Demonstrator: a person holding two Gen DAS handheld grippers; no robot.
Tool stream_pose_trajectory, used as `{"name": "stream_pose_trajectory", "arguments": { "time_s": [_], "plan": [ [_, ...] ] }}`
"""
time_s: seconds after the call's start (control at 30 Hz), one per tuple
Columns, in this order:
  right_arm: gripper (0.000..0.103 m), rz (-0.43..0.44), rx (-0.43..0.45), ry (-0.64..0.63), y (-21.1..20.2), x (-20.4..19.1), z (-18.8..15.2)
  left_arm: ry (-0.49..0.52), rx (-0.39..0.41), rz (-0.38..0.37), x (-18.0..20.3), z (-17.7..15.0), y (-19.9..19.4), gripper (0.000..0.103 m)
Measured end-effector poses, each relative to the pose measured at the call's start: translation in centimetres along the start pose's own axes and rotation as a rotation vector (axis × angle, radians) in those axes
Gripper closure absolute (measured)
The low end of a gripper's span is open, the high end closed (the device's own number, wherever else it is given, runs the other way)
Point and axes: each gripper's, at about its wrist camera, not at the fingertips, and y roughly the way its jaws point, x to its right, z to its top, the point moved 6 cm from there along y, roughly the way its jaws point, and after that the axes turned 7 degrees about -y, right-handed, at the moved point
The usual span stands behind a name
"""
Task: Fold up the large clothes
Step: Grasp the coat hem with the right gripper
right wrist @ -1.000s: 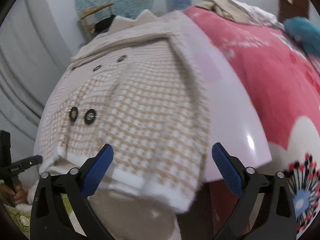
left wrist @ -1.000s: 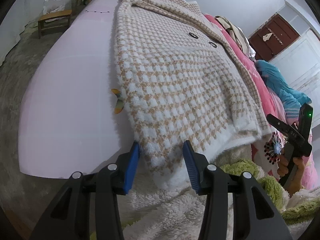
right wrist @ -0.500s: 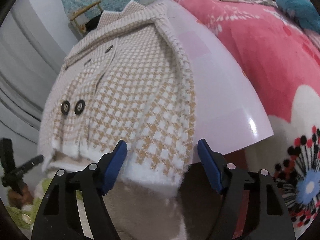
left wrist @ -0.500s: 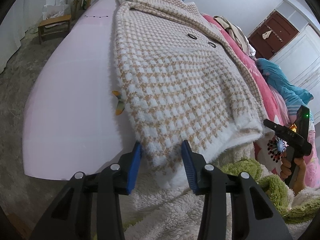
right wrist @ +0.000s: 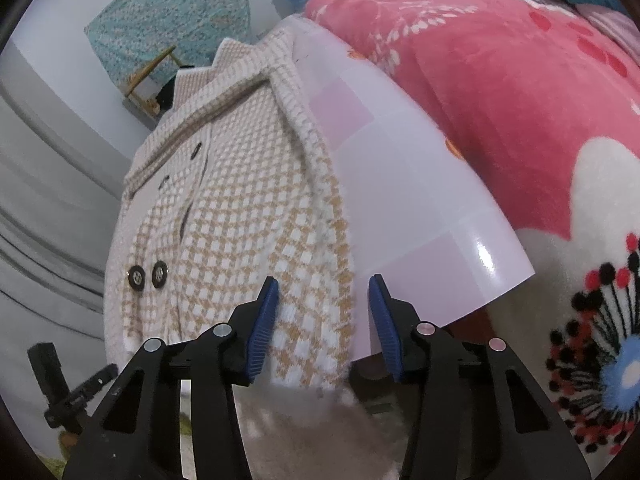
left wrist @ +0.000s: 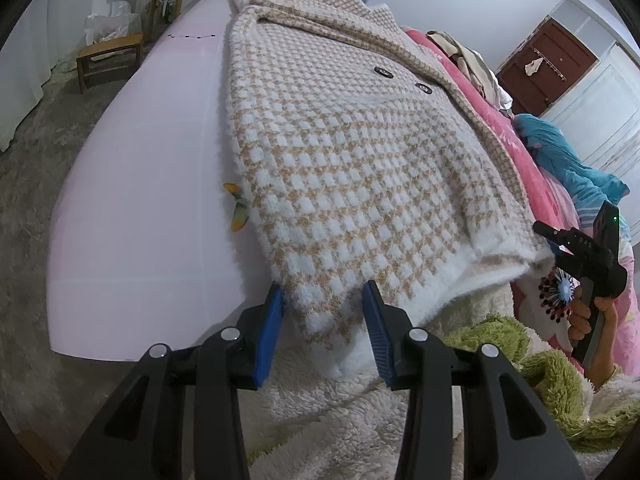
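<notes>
Now | both hand-held grippers: left (left wrist: pixel 322 328), right (right wrist: pixel 322 326) jaws apart astride coat (left wrist: pixel 360 168) hem | board (left wrist: pixel 152 168) beneath

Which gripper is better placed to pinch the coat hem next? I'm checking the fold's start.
Neither clearly: the left gripper and right gripper each straddle a corner of the coat hem, jaws open.

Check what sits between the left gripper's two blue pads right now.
In the left wrist view, the hem of the fluffy beige-and-white checked coat lies inside the open left gripper.

Bare pink board (left wrist: pixel 152 184) left of coat (left wrist: pixel 352 168)
</notes>
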Motion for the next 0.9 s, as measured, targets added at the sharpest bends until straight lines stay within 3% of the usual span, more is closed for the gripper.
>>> {"name": "stream_pose_trajectory", "arguments": {
  "time_s": [0.2, 0.3, 0.37, 0.6, 0.67, 0.83, 0.9],
  "plan": [
    [0.060, 0.004, 0.049, 0.017, -1.2, 0.9, 0.8, 0.003, -0.002, 0.004, -0.1, 0.0, 0.0, 0.063],
    [0.069, -0.053, 0.014, 0.009, -0.3, 1.6, 0.6, 0.004, -0.003, 0.007, 0.0, 0.0, 0.1, 0.063],
    [0.075, -0.046, -0.009, -0.003, 0.4, 1.3, 0.3, 0.005, -0.003, 0.010, 0.0, 0.0, 0.1, 0.063],
    [0.078, -0.045, -0.050, -0.085, 1.4, -1.0, -0.8, 0.005, -0.001, 0.018, 0.0, 0.0, 0.1, 0.063],
    [0.093, -0.072, -0.058, -0.111, 1.4, -1.3, -1.0, 0.010, 0.005, 0.027, 0.1, 0.0, 0.0, 0.064],
    [0.099, -0.118, -0.018, -0.137, -0.5, -1.1, -0.4, 0.057, 0.070, 0.070, 0.8, 0.4, -1.0, 0.090],
    [0.099, -0.105, 0.021, -0.129, -2.0, -1.0, 0.3, 0.063, 0.103, 0.060, 1.1, 0.9, -2.0, 0.093]
  ]
}}
